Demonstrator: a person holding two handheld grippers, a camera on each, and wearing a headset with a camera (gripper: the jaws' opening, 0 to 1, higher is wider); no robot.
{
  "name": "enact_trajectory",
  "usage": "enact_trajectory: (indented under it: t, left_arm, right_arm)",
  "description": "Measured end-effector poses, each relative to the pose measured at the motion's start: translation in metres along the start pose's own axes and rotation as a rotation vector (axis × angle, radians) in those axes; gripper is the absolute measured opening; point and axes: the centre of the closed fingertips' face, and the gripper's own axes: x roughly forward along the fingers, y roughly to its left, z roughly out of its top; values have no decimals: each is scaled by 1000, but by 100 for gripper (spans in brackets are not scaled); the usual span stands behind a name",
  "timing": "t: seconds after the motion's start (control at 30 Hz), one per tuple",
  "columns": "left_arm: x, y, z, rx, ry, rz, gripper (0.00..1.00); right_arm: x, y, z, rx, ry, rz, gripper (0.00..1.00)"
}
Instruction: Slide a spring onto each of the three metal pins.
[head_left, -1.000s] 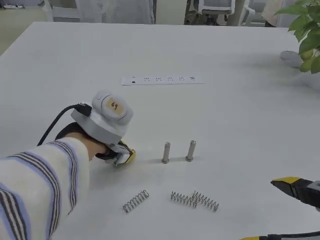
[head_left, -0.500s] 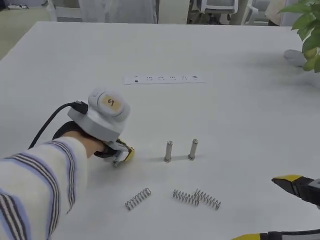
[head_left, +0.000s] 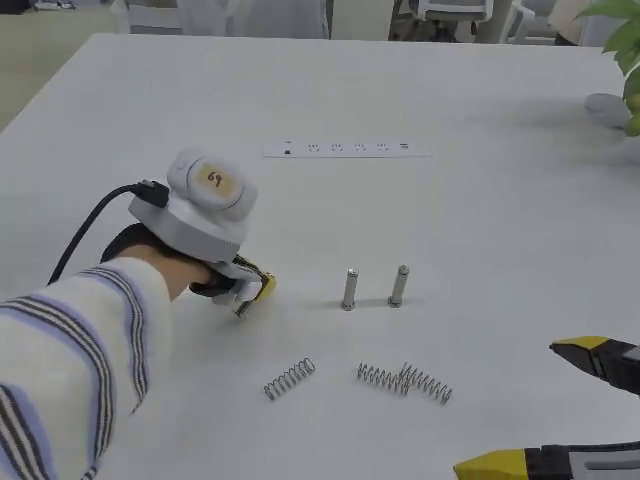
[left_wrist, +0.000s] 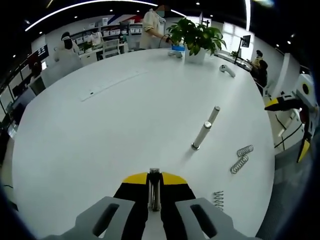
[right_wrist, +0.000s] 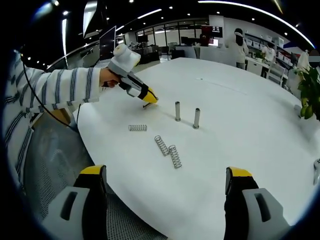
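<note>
Springs (head_left: 290, 378) lie loose near the desk's (head_left: 480, 220) front edge, two pins (head_left: 349, 288) upright beyond. Our left gripper (head_left: 250, 296) pinches the third pin (left_wrist: 154, 190); our right gripper (right_wrist: 165, 172) gapes wide. Released crooked, we risk it toppling.

Two upright pins (head_left: 349, 289) stand close together mid-table, with springs (head_left: 290, 378) scattered nearer. The left gripper (head_left: 250, 297) blocks their left side. To the right and far, the table (head_left: 500, 230) lies open.
</note>
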Motion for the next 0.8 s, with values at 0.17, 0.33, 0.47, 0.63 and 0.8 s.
enact_trajectory:
  t: [0.17,0.33,0.47,0.63,0.8]
  left_arm:
    - [-13,-3,3,-20,-25,-7,0]
    - [-18,-10,3,-18,-42,-35,0]
    - [-20,-13,2,-6,-60,-40,0]
    - [-21,-21,4,32,-74,-56,0]
    - [-18,-23,10,60,-86,-62,0]
  right_arm:
    - [0,0,-2,4,6,0,97]
    - [-1,0,-2,3,7,-1,97]
    - [-1,0,-2,3,9,-2,98]
    - [-1,-3,-2,2,14,-17,98]
    - [-3,-4,0,5,7,-22,98]
